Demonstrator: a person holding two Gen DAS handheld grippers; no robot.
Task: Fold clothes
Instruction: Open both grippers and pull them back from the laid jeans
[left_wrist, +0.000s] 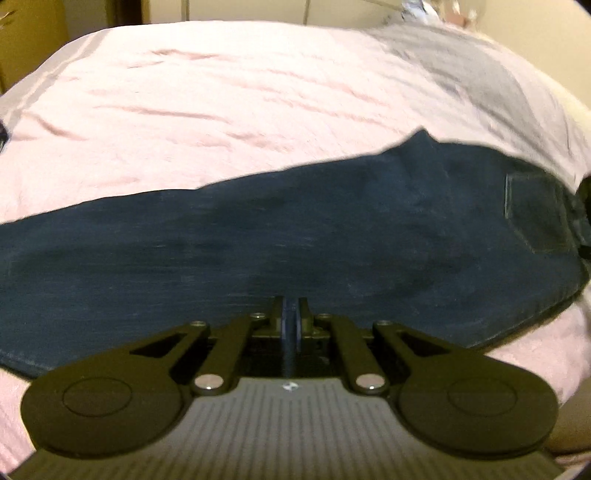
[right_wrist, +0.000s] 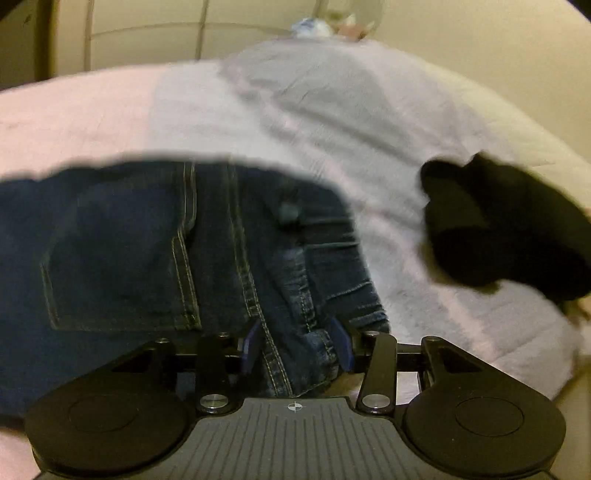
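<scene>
- Dark denim jeans spread as a long band across mid-frame of left-wrist view, on pink bedcover; back pocket at right edge of that frame
- In right-wrist view, jeans fill left-centre; waistband, belt loops and seams bunch at lower centre
- Left gripper: jaws nearly together at near edge of denim, blue pads w/ only a thin gap; cannot tell if cloth is pinched between
- Right gripper: jaws part open, a thick bunch of waistband between the blue pads; looks held
- Black garment at right of right-wrist frame, well apart from jeans
- Handling, judged: denim heavy-ish, stiffish but drapes; not slippery, not fragile; stacked seams make bulky bites
- Best holds prob. waistband corners and hems, both ends taken so band lifts w/o sagging in middle
- Both frames motion-blurred
</scene>
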